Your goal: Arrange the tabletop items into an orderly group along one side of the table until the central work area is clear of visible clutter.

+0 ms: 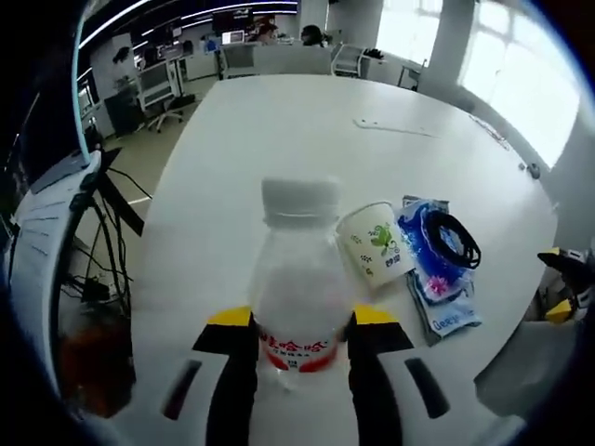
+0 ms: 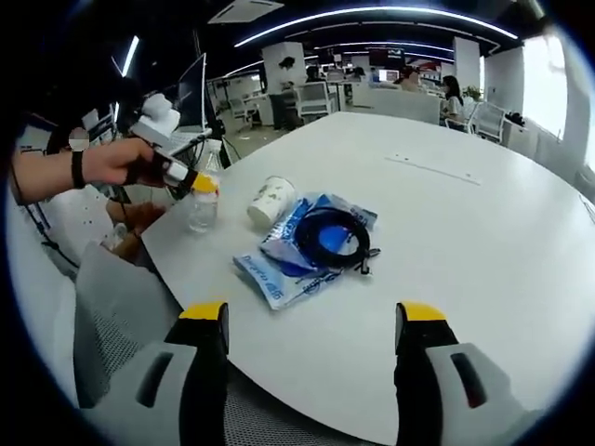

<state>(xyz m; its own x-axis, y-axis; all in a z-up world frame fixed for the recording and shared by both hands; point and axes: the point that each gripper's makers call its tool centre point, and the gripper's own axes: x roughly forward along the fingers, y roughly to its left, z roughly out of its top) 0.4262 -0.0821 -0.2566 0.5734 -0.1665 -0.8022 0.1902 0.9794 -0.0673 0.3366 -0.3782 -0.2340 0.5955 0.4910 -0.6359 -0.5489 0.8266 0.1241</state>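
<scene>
Office floor behind, big white round table (image 2: 483, 232) takes most of both views. Largest item on it: blue plastic bag (image 2: 288, 255), lying flat ahead of my right jaws and slightly toward the left one, with a coiled black cable (image 2: 330, 237) resting on top of it; can't tell what's inside the bag. Paper cup (image 2: 271, 200) lies on its side just beyond the bag, touching or nearly so; looks empty from here. Water bottle (image 1: 299, 283) is upright between my left jaws, cap on, contents look clear, level hard to read. Left gripper (image 1: 302, 321) is clamped on the bottle near the table edge; right gripper (image 2: 311, 325) is spread wide, holding nothing, hovering short of the bag. My read: step in hand is placing the bottle by the edge group. Next move calls for setting it down upright beside the cup, then releasing without tipping it.
</scene>
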